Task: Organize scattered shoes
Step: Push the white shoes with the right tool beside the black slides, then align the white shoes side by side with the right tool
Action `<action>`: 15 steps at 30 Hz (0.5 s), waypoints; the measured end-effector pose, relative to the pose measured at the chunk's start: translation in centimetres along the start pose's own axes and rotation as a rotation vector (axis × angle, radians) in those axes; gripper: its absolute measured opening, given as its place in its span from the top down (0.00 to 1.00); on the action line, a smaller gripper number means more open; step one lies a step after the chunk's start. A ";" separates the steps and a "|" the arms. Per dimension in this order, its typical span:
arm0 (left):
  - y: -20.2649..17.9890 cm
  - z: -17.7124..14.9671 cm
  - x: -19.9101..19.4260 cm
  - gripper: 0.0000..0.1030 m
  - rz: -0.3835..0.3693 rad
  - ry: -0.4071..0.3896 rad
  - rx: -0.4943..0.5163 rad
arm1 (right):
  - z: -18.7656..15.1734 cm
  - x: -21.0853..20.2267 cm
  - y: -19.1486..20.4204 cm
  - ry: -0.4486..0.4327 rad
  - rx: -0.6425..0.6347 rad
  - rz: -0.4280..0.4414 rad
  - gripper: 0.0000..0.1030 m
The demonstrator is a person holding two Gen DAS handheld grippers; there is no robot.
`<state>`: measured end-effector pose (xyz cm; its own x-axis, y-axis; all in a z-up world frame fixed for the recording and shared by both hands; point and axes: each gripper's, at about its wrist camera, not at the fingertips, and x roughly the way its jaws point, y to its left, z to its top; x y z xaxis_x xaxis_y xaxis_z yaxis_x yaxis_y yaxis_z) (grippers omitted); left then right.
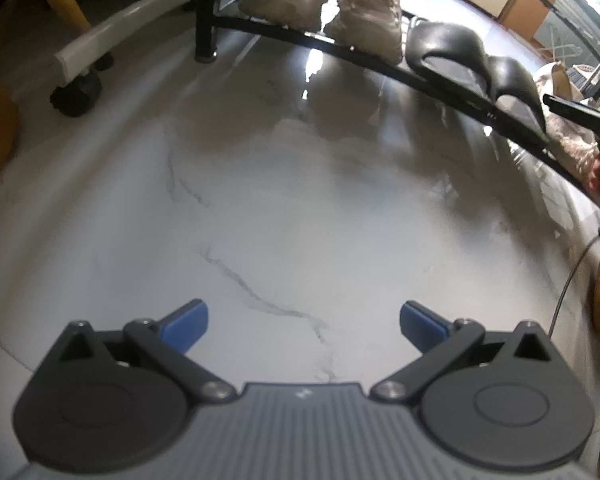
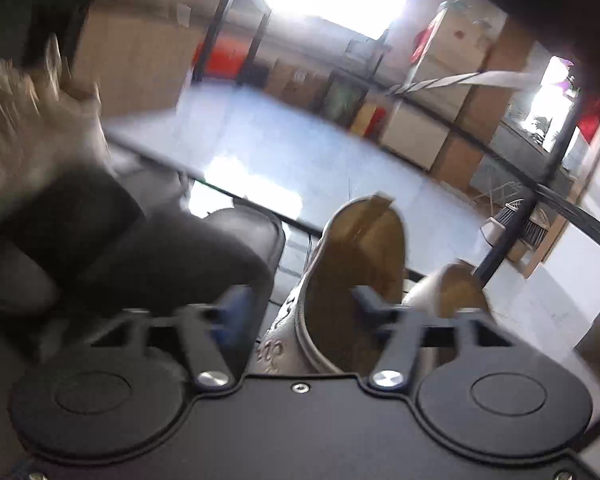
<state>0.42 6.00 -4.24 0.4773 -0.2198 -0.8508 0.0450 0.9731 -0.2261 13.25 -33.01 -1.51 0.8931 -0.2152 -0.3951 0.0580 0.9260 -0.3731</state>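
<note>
Clamping a tan slipper [image 2: 356, 264] between the fingers of the right gripper [image 2: 300, 312], sole side up as far as the blur allows, with embossed lettering along its grey edge. Hanging over the bottom bar of the black shoe rack [image 2: 512, 236], toe pointing away from the camera. Just right of it, a second tan slipper [image 2: 456, 288], partly hidden behind the finger. Off to the left, black heels [image 2: 244, 236] on the shelf, smeared by motion, plus a fuzzy beige blur at the edge, can't say what.

Over on the other side, left gripper [image 1: 304, 326] spread wide with nothing between the blue pads [image 1: 186, 324], hovering above the white marble floor [image 1: 280, 220]. Lined up on the rack's lowest tier: beige sneakers [image 1: 340, 4] as a pair, then black heels [image 1: 472, 68] right beside them. Sitting at far left, a caster wheel [image 1: 76, 96] under a white base.
</note>
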 end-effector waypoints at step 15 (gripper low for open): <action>-0.7 -0.2 -0.1 0.01 0.004 -0.006 0.033 | -0.9 -4.5 -6.9 0.060 0.103 -0.037 0.35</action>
<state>0.17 5.34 -4.10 0.4832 -0.2157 -0.8486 0.0716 0.9757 -0.2072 8.38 -38.72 2.11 0.8612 -0.2651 -0.4337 0.1384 0.9433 -0.3017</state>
